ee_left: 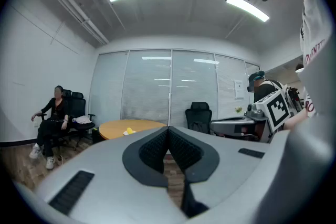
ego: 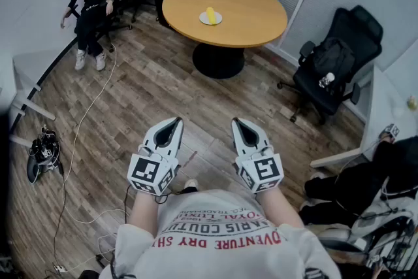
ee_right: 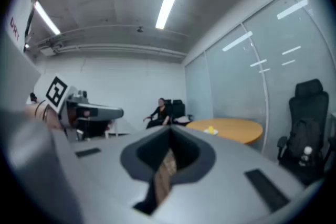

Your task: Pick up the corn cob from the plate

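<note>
Wood floor (ego: 130,114): covers the room, with a white cable (ego: 83,124) trailing across its left part.

Round bench (ego: 255,16): wood top on a dark pedestal, at the far middle of the room, well apart from both grippers.

Black office chair (ego: 343,36): right of the bench, with a dark backpack (ego: 330,57) on its seat.

Seated person (ego: 91,0): on a dark chair at the far left, by the wall.

Operator's white printed shirt (ego: 222,235): at the near edge of the head view.

Left gripper (ego: 174,122): held level over the floor on the near side, pointing toward the bench. In the left gripper view its fingers (ee_left: 153,149) meet tip to tip and hold nothing; only the floor shows through the slot behind the tips.

Right gripper (ego: 239,122): level, just beside the left one and parallel to it. In the right gripper view its fingers (ee_right: 185,153) are likewise closed together and empty.

Dark shoes (ego: 42,153): on the floor at the left wall.

Plate (ego: 203,20): small and white, near the middle of the bench top.

Corn cob (ego: 210,13): yellow, on the plate. Whether it stands or lies cannot be told at this range. It is far from both grippers and untouched.
</note>
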`<state>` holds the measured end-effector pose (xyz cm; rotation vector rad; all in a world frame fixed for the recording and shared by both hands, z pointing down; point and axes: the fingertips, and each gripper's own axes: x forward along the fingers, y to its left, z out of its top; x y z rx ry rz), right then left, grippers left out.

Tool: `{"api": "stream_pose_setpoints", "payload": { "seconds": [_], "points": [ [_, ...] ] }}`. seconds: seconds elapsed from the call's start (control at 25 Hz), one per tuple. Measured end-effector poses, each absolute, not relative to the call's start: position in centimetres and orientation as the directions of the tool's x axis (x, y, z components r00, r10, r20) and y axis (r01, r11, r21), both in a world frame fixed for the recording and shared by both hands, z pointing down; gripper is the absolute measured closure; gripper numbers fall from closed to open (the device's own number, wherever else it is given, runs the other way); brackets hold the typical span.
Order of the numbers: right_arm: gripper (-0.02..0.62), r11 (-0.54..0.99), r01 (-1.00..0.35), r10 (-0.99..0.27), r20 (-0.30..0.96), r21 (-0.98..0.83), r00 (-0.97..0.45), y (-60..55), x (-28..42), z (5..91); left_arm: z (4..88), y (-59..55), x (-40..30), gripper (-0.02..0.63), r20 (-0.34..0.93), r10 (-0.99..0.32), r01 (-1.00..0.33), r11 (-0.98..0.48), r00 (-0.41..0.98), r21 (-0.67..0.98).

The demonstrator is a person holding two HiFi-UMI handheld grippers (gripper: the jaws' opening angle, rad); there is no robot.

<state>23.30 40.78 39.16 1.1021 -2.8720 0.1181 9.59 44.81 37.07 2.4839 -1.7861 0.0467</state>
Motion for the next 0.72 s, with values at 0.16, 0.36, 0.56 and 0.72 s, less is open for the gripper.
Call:
{"api": "stream_pose_setpoints", "payload": {
  "seconds": [0.16, 0.36, 0.56, 0.72],
  "points": [
    [0.568, 0.735, -0.676, -0.670, 0.092, -0.054, -0.736, 40.9, 22.5, 39.6, 37.3, 44.9, 9.2, 0.571, 0.072, -0.938, -0.941, -0.336, 0.338, 0.038],
    [0.568, 0.726, -0.685, -0.678, 0.105, -0.063, -0.728, 40.3, 21.4, 40.0, 37.7, 44.5, 8.0, 0.571, 0.073, -0.936, -0.938, -0.342, 0.345, 0.050],
    [0.566, 0.712, -0.697, -0.688, 0.110, -0.087, -0.717, 39.3, 20.2, 40.4, 38.4, 43.7, 6.3, 0.571, 0.081, -0.934, -0.937, -0.343, 0.347, 0.067],
    [0.566, 0.698, -0.709, -0.698, 0.128, -0.101, -0.705, 38.8, 17.9, 41.2, 39.1, 43.4, 3.8, 0.571, 0.088, -0.931, -0.934, -0.348, 0.355, 0.079]
  ]
}}
